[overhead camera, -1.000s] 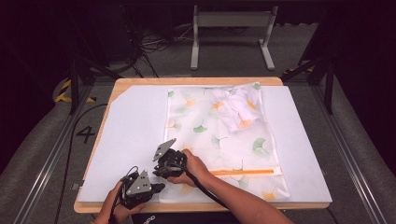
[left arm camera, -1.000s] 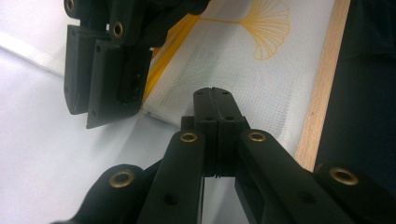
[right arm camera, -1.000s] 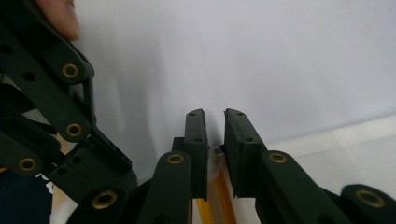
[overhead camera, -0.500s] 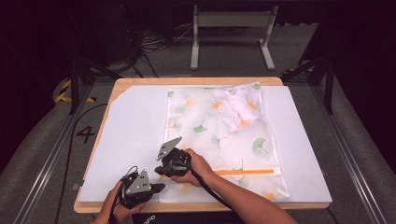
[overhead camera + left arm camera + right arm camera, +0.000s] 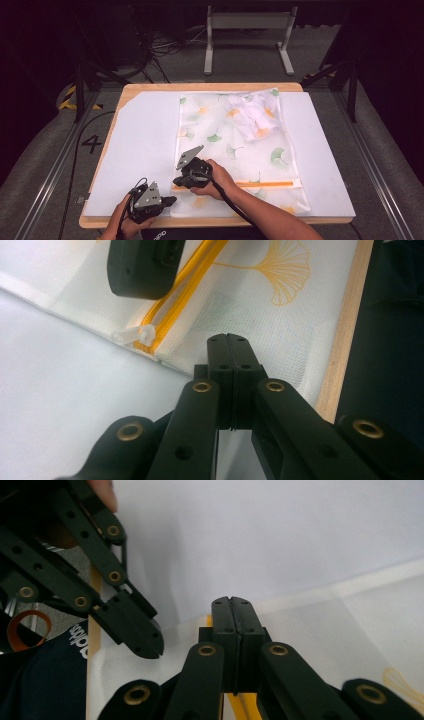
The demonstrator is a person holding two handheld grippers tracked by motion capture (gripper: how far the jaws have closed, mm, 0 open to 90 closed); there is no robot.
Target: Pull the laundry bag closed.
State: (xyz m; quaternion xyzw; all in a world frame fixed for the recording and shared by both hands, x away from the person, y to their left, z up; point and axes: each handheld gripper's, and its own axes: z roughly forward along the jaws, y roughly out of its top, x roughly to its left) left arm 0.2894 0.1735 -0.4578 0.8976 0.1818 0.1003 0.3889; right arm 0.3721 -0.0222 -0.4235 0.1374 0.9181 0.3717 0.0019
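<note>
Your left gripper (image 5: 228, 340) had its jaws pressed together on the mesh laundry bag's (image 5: 235, 145) near-left corner, the zipper pull (image 5: 134, 334) just beyond its tips. Your right gripper (image 5: 231, 605), jaws together after opening a touch, sat over the orange zipper (image 5: 265, 184).

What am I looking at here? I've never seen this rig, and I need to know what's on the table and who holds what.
A person at a table holds a two-jaw tool in each hand. The high view looks down from above: the left gripper sits at the near edge, the right gripper by the orange zipper of a white mesh laundry bag printed with leaves, lying on a white sheet. The other two pictures come from cameras on the grippers. Both jaws are shut. The left gripper's seem to pinch the bag's corner; the zipper pull lies free.
</note>
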